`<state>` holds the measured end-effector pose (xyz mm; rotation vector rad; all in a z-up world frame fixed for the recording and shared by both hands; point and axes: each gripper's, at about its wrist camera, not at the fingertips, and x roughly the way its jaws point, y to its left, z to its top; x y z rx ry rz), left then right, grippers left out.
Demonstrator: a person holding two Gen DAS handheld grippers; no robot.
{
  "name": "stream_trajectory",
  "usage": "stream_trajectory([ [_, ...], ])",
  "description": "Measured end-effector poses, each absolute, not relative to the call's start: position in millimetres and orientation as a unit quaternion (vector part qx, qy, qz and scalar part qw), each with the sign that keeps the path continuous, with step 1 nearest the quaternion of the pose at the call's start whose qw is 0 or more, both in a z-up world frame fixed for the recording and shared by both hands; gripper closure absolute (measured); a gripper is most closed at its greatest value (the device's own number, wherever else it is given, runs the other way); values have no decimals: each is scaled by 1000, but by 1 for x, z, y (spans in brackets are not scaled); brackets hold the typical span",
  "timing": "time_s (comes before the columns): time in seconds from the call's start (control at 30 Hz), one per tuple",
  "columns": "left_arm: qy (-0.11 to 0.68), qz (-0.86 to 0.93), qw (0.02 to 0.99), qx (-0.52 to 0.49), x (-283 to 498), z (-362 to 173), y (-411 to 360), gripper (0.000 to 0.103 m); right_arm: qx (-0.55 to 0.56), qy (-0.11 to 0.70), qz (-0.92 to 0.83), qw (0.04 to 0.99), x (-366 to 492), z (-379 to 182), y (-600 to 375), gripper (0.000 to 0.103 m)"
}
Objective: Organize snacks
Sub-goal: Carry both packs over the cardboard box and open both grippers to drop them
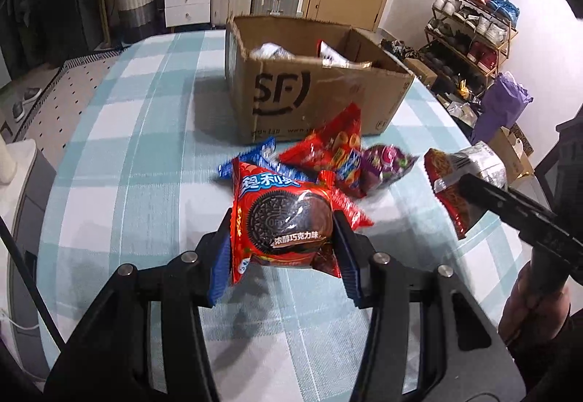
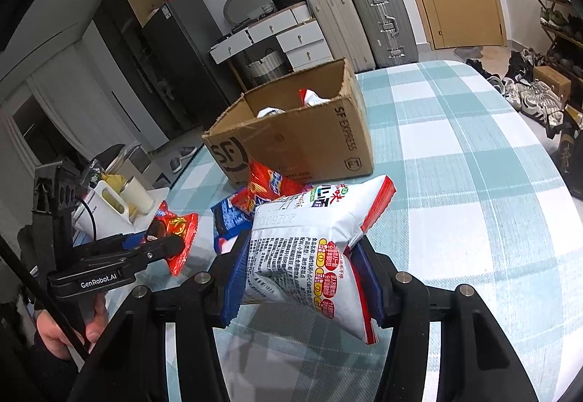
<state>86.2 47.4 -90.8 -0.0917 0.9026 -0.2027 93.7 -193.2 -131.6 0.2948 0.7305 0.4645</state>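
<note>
Red foil, crinkly: the Oreo packet [image 1: 282, 219] sits clamped between the blue pads of the left gripper [image 1: 282, 230], jaws closed most of the way onto its two sides, packet clear of the cloth. Light thing, puffed with air, slick wrapper; the biscuits inside would likely crack under a hard squeeze. A hold across the middle of the pillow, as now, looks better than one on the crimped end seams, which would probably slip.

White noodle-snack bag [image 2: 309, 252], red trim, is pinched the same way in the right gripper [image 2: 302, 274], jaws narrowed onto its lower half, the upper end flopping free ahead of the fingertips. Soft, light, bends easily.

Both packets are held up above the near part of the table [image 1: 145, 154], checked blue-and-white cloth. Between them and the cardboard box [image 1: 309, 92] lies a loose heap: a blue packet [image 1: 262, 154], a red chip bag [image 1: 328, 147], a purple packet [image 1: 386, 161]. The box stands towards the far edge, open-topped, a few packets already inside. Judging by that, both loads go there next.
</note>
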Motion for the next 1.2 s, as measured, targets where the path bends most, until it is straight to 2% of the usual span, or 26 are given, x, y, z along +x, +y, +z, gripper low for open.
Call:
stream_trajectory([
  [0.7,396,-115,911,-19,156,-2,24,56,128,303,264,907,165,-48,-170,49],
  [1.2,401,-111,909,-18,246,18,15,56,132,296,264,909,235,-8,-155,49],
])
